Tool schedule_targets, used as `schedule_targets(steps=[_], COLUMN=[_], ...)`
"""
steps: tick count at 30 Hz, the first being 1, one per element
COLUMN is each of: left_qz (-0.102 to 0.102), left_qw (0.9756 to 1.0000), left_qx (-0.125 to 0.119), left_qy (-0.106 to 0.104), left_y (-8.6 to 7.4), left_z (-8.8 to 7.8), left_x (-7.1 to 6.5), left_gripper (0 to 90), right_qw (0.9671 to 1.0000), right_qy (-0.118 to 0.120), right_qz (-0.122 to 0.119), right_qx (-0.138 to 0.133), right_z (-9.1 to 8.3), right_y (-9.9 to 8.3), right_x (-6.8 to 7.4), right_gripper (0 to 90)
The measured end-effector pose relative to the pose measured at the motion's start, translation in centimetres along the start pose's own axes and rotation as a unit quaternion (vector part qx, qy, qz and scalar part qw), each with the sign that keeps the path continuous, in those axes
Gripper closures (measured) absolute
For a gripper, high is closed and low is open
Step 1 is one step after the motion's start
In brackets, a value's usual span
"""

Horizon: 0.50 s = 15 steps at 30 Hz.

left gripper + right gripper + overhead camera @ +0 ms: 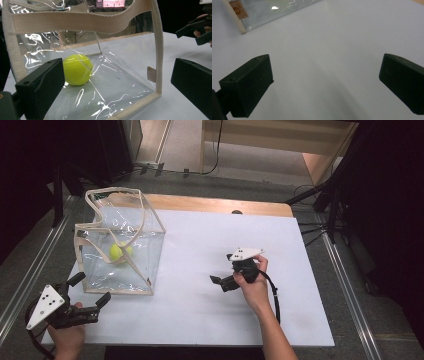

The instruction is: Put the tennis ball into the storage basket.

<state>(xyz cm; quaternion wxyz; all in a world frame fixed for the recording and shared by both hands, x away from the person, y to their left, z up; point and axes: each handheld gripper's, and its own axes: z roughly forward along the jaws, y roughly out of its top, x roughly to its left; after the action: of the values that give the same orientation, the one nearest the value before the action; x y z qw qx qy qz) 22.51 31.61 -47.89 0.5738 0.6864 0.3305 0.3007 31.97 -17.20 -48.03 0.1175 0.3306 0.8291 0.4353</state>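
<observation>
A clear plastic bag [145, 257] with beige webbing trim stands open-topped at the left of the white board [210, 320]. A yellow-green tennis ball [120, 252] rests on the bag's floor. My left gripper [92, 288] is open by the board's front left corner, just short of the bag's near wall. Its view looks through the bag's wall [120, 82] at the ball [77, 70] between the wide-apart jaws of the left gripper [117, 82]. My right gripper [222, 268] is open over the bare middle of the board, holding nothing. In the right gripper view, the right gripper [325, 85] points at the bag's bottom corner [237, 20].
The white board lies on a wooden table whose edge [220, 204] shows at the back. Metal rails [345, 285] run along both sides on the floor. Dark stands and cables [320, 200] sit at the far right. The right gripper [197, 33] shows in the left gripper view.
</observation>
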Motion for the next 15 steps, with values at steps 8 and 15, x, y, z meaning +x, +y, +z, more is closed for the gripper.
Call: schedule_targets(steps=[8, 15], left_qz=[0.001, 0.004], left_qw=[1.0000, 1.0000], left_qx=[0.001, 0.003], left_qy=[0.002, 0.003], left_y=[0.0, 0.0], left_z=[0.0, 0.1], left_x=[-0.1, -0.1], left_gripper=[0.0, 0.0], right_qw=[0.9997, 0.9993], right_qy=[-0.016, -0.023], right_qz=[0.017, 0.029], right_qx=[-0.007, -0.011], right_z=[-1.4, -2.8], right_y=[-2.2, -3.6], right_x=[-0.6, -1.1], right_gripper=[0.0, 0.0])
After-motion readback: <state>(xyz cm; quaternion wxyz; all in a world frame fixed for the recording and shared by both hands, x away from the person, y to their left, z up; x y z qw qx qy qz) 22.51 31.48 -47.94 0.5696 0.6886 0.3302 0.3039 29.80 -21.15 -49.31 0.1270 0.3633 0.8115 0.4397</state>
